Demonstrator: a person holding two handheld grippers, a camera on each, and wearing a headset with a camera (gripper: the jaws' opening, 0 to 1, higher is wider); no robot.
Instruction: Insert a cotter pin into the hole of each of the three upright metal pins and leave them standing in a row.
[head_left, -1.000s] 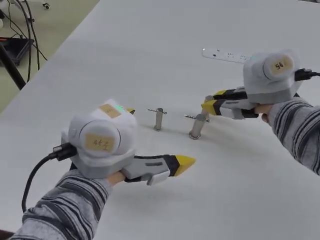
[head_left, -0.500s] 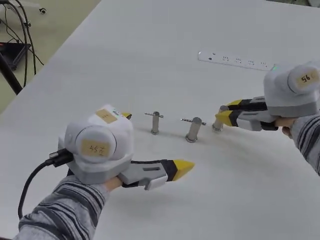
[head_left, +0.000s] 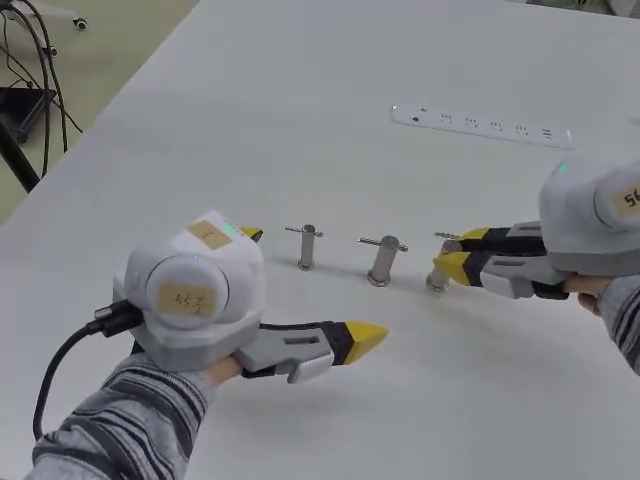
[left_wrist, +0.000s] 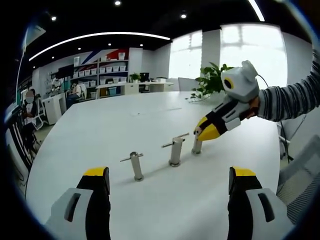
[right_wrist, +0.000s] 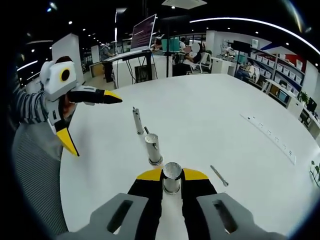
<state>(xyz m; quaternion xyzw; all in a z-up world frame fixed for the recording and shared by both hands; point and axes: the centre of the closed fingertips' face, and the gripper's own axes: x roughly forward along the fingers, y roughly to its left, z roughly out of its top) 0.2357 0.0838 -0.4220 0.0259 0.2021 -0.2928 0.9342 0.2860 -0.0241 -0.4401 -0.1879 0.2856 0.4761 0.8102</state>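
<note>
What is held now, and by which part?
The right gripper grips the end metal pin by its shaft, below the top; the left gripper holds nothing.

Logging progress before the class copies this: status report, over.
Left gripper open, empty. Right gripper shut on third metal pin, no cotter pin seen in it. Other two metal pins pinned, upright. Loose cotter pin on table beside it.

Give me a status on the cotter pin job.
Done: first pin and middle pin each carry a cotter pin. In hand: right gripper clamps the third pin, which has none. Remaining: fit the loose cotter pin lying beside it; left gripper open, idle.
</note>
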